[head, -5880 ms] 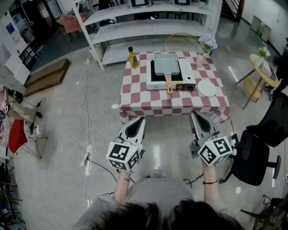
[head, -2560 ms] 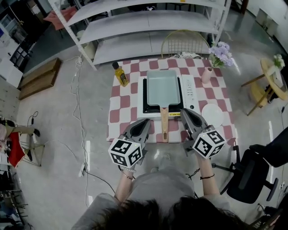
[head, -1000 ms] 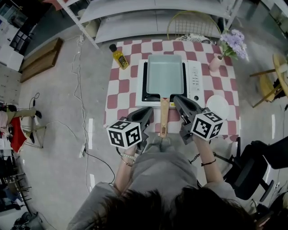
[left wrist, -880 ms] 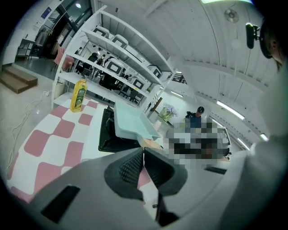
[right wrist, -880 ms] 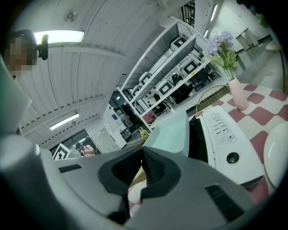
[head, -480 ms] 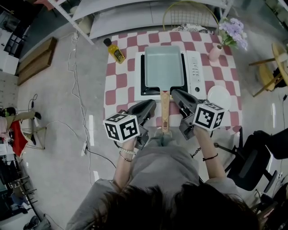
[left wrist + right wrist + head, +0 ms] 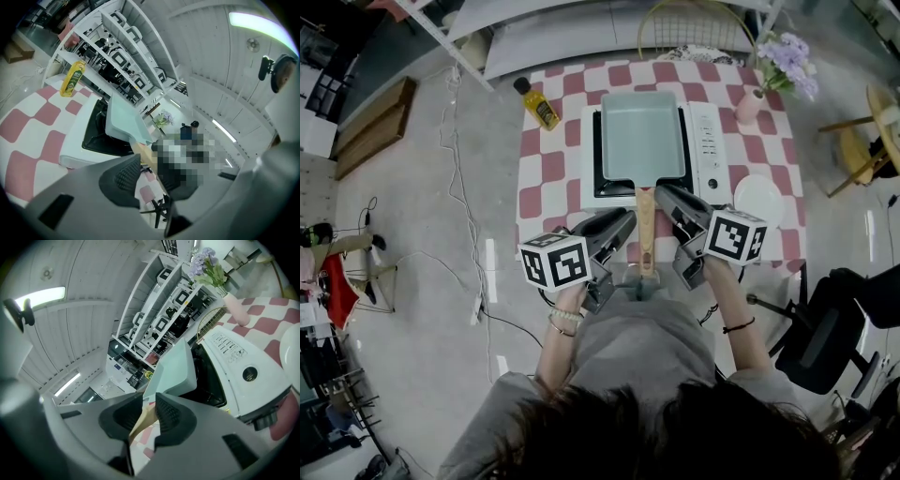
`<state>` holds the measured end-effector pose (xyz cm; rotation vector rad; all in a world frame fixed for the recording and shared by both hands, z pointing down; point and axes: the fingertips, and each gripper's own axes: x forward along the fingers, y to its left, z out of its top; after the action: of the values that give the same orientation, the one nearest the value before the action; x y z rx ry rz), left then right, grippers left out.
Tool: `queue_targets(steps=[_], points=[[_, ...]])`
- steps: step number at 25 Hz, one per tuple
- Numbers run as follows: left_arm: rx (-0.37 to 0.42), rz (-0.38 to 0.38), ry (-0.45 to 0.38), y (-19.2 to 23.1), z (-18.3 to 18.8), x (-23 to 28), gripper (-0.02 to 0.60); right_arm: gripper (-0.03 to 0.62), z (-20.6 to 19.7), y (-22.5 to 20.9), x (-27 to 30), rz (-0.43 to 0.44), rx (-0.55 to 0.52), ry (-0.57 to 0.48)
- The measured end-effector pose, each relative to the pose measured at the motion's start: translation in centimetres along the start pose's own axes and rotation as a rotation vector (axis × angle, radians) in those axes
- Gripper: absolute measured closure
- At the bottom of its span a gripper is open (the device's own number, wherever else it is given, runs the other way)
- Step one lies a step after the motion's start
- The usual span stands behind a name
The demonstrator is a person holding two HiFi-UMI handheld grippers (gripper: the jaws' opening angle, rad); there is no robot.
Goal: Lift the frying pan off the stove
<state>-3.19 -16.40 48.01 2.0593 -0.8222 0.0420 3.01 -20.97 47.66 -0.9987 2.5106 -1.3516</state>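
Now my left gripper and right gripper either side of the wooden handle, both pairs of jaws opening and gripping nothing, handle visible through my right gap, pale frying pan sitting on the white stove, checked table beneath.
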Motion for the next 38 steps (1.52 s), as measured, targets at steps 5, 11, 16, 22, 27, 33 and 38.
queue_targets(steps=[5, 11, 16, 22, 27, 33, 38], points=[[-0.053, -0.050, 0.010, -0.5, -0.1, 0.6, 0.437, 0.491, -0.5, -0.3, 0.3, 0.010, 0.052, 0.018], [-0.082, -0.063, 0.035, -0.4, -0.7, 1.2, 0.401, 0.457, -0.7, -0.6, 0.7, 0.021, 0.092, 0.031], [-0.110, -0.085, 0.062, -0.8, -1.1, 1.7, 0.362, 0.428, -0.8, -0.7, 1.1, 0.028, 0.126, 0.045], [-0.145, -0.129, 0.093, -1.2, -1.6, 2.3, 0.342, 0.390, -1.3, -1.2, 1.7, 0.030, 0.172, 0.071], [-0.147, -0.150, 0.116, -1.3, -2.0, 2.7, 0.328, 0.367, -1.6, -1.1, 2.3, 0.062, 0.215, 0.091], [-0.172, -0.214, 0.168, -2.4, -2.9, 3.4, 0.330, 0.355, -2.2, -1.1, 3.1, 0.107, 0.271, 0.126], [-0.178, -0.232, 0.209, -2.5, -3.3, 3.6, 0.330, 0.352, -2.5, -0.8, 3.8, 0.148, 0.320, 0.149]])
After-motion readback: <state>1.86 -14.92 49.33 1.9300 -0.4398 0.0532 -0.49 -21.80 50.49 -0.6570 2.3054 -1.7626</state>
